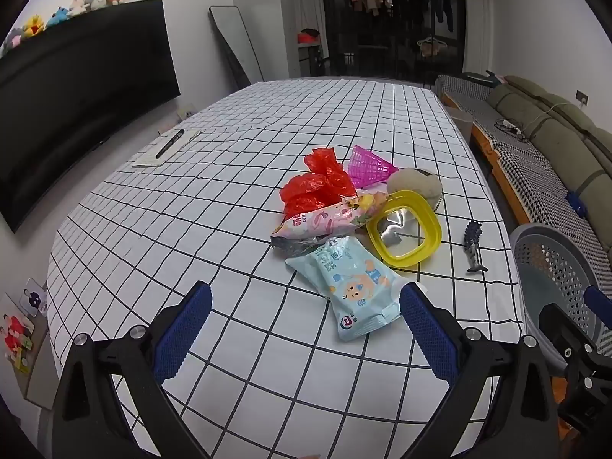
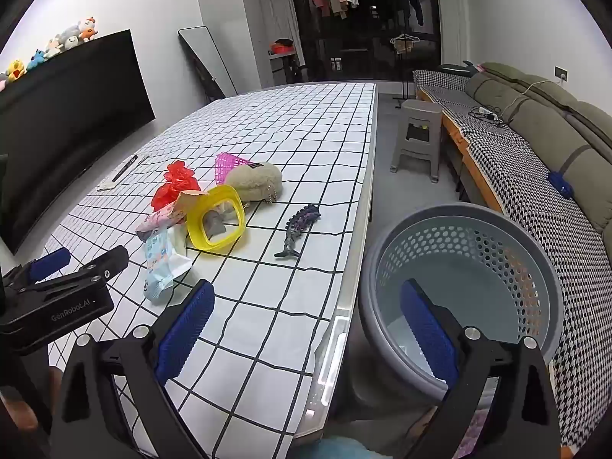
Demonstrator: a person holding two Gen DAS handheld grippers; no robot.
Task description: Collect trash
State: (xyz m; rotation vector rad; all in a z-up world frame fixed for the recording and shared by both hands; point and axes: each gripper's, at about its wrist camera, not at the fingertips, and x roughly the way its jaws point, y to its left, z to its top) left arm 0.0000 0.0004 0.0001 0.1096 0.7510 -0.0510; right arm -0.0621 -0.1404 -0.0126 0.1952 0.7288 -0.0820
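Left wrist view: a wipes packet is lying flat on the checked surface, nearest the left gripper, whose fingers are being held spread and empty. Light, soft and slippery handling is being assumed; its near crimped end is being favoured. Right gripper fingers are likewise spread, over the surface edge beside the basket, with open room between.
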